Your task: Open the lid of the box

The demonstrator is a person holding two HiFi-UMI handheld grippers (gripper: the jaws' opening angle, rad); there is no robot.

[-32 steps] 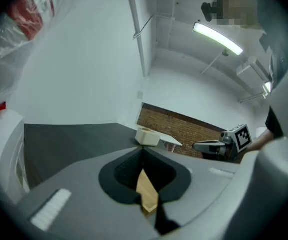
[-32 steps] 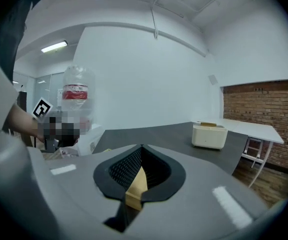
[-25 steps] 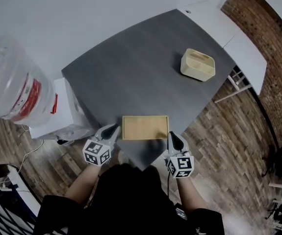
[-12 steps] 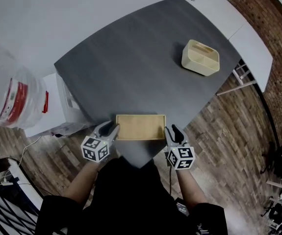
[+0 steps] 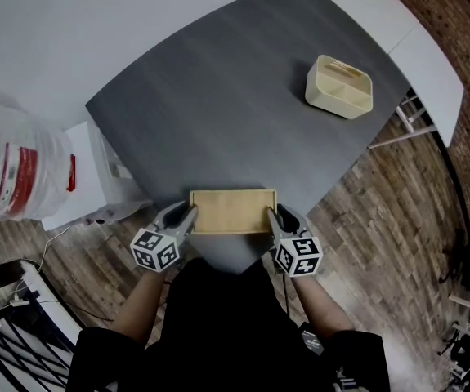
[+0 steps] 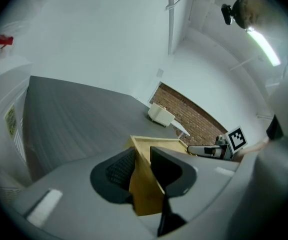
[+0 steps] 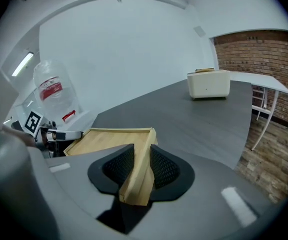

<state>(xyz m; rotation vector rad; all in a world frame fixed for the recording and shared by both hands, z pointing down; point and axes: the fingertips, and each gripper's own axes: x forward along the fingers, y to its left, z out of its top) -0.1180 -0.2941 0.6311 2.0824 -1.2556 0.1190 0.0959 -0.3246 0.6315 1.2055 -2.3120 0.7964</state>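
A flat, shallow wooden lid [image 5: 233,211] lies at the near edge of the dark grey table [image 5: 218,104]. My left gripper [image 5: 187,214] holds the lid's left end and my right gripper [image 5: 272,216] holds its right end. In the left gripper view the lid's rim [image 6: 156,144] fills the gap between the jaws of the left gripper [image 6: 141,166]. The right gripper view shows the same for the right gripper [image 7: 141,166] and the lid [image 7: 111,136]. Both pairs of jaws have just been closing onto the rim. The cream box [image 5: 338,86] stands open-topped at the far right.
A large water bottle [image 5: 14,170] sits on a white stand left of the table. A white table [image 5: 427,51] adjoins the far right corner. The near table corner [image 5: 235,268] points at the person's body, with wooden floor on both sides.
Both grippers have sunk and moved in from beside the lid's ends. Their jaws, shut a second ago, now straddle the lid's rim.
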